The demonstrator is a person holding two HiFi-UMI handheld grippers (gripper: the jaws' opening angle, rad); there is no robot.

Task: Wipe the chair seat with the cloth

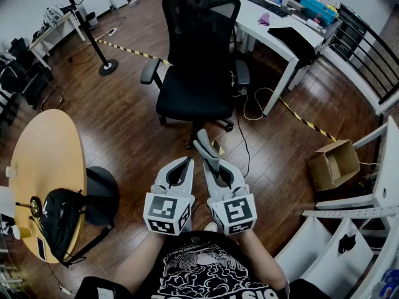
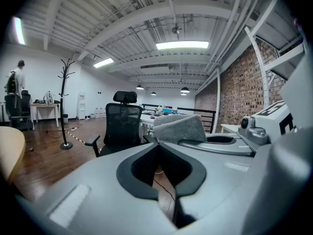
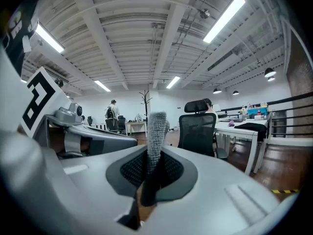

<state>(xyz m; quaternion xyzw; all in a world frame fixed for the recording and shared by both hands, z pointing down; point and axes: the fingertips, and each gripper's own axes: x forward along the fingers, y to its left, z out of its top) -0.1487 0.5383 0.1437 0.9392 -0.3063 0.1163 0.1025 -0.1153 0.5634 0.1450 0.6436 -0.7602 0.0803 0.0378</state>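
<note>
A black mesh office chair (image 1: 198,48) stands on the wooden floor ahead of me, its seat (image 1: 194,99) bare. It also shows in the left gripper view, chair (image 2: 121,126), and in the right gripper view, chair (image 3: 198,129). My right gripper (image 1: 211,161) is shut on a folded grey cloth (image 1: 206,147), which sticks up past the fingertips; cloth (image 3: 157,129) stands upright between the jaws. My left gripper (image 1: 186,162) is beside it, shut with nothing in it, its tips meeting (image 2: 159,144). Both grippers hang short of the seat's front edge.
A white desk (image 1: 268,23) stands behind the chair at the right, with cables (image 1: 246,143) trailing on the floor. A round wooden table (image 1: 47,161) with a black bag (image 1: 59,220) is at my left. A cardboard box (image 1: 335,164) and white shelving (image 1: 368,207) are at my right. A coat stand (image 1: 93,39) is far left.
</note>
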